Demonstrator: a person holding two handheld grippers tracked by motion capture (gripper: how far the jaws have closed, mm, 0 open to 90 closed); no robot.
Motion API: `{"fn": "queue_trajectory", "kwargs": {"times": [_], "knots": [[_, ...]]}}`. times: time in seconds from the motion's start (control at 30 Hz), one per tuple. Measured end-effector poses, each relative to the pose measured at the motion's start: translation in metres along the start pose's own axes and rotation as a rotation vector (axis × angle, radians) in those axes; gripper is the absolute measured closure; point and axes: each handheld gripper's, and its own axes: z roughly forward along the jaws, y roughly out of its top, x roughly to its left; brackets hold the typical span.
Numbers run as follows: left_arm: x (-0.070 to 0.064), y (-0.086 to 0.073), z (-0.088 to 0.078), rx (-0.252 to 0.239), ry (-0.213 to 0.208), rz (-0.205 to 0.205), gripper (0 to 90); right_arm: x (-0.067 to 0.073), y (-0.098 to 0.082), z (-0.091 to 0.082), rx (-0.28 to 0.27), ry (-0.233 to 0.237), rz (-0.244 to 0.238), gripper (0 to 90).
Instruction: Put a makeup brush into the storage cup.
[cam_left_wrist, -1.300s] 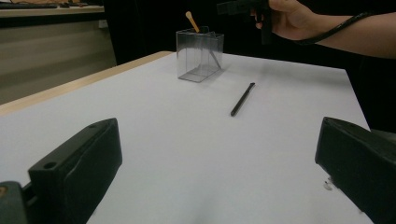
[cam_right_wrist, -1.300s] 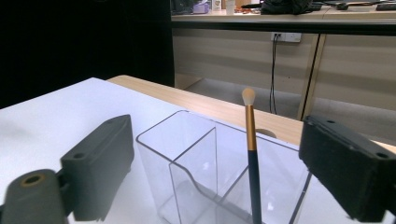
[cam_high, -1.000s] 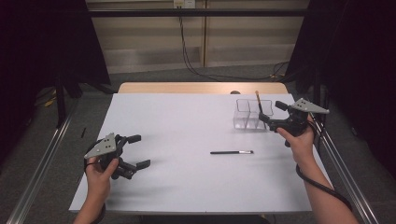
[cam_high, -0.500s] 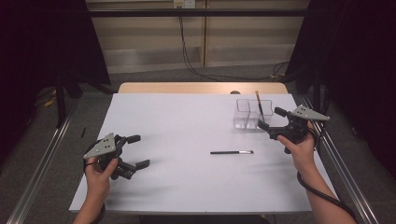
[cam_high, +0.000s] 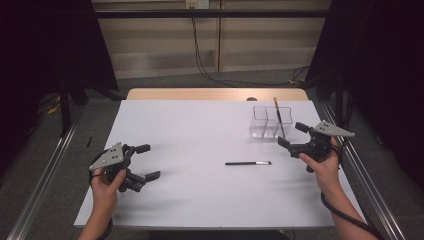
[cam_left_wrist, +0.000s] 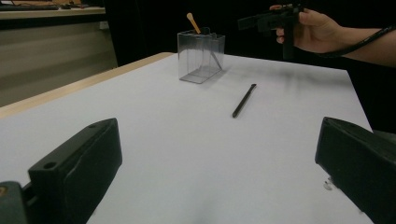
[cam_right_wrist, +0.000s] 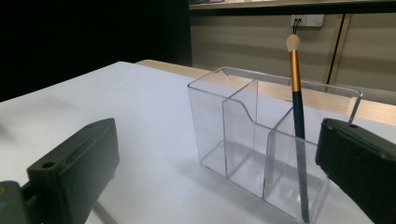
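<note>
Likely light, stiff and thin, lying flat on the bench (cam_high: 200, 200): loose brush (cam_high: 248, 163), best pinched mid-handle by right gripper (cam_high: 292, 135), fingers wide and empty.

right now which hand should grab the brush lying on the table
Right. The right gripper is open beside the clear organizer, nearer the loose brush than the left gripper, which sits open at the table's far left edge.

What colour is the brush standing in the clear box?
The brush has a dark blue-black handle, a gold band and a pale tip, best seen in the right gripper view.
</note>
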Motion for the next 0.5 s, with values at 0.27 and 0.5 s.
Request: {"fn": "queue_trajectory", "kwargs": {"times": [0.27,0.5], "knots": [[0.001,-0.001,0.001,-0.004,-0.003,-0.007,0.5,0.004,-0.008,-0.005,0.011,0.013,0.001,0.0],[0.002,-0.003,0.000,0.000,-0.002,-0.006,0.5,0.010,-0.013,-0.008,0.006,0.023,0.004,0.0]]}}
